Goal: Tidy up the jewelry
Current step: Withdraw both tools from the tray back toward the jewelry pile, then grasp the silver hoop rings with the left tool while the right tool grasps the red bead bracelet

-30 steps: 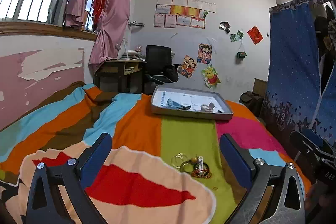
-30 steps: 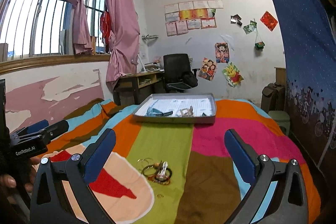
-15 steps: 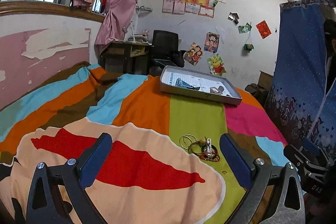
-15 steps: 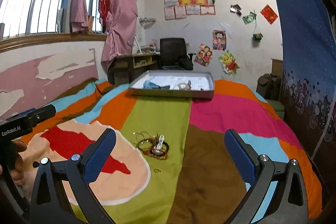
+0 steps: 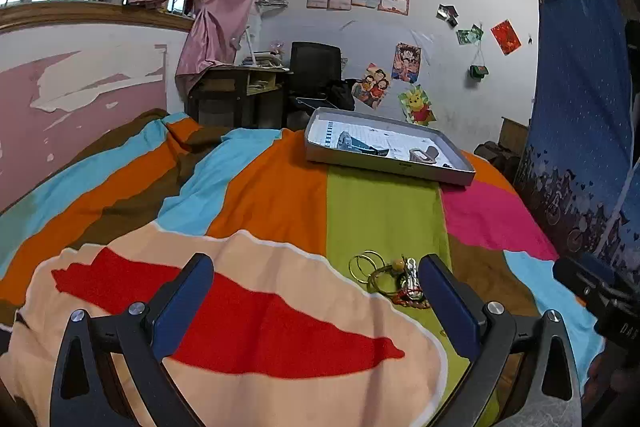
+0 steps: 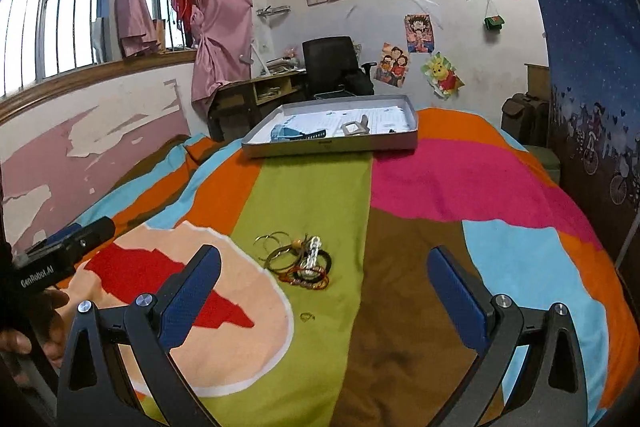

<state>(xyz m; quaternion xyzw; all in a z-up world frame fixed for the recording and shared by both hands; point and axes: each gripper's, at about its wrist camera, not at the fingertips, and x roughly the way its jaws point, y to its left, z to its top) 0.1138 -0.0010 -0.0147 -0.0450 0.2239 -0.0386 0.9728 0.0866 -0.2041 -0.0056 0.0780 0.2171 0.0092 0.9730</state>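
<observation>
A small heap of jewelry (image 6: 298,261) lies on the green stripe of the bedspread: gold hoops, dark bangles, a white beaded piece and red cords. In the left wrist view the same heap of jewelry (image 5: 390,277) sits just beside my right-hand finger. A tiny ring (image 6: 307,316) lies alone, nearer to me. A grey tray (image 6: 332,145) with a blue item and a silver piece stands at the far end of the bed, also the tray (image 5: 384,163). My left gripper (image 5: 316,301) is open over the red patch. My right gripper (image 6: 324,291) is open, the heap just ahead between its fingers.
The striped bedspread (image 6: 420,179) covers the whole bed. A pink peeling wall (image 5: 80,83) runs along the left. A desk (image 6: 256,95) and black chair (image 6: 332,67) stand behind the tray. A blue curtain (image 5: 580,107) hangs on the right.
Both grippers have come lower and closer to the bed, tilting downward. The jewelry heap now appears larger and nearer to the fingers. Both stay open.
</observation>
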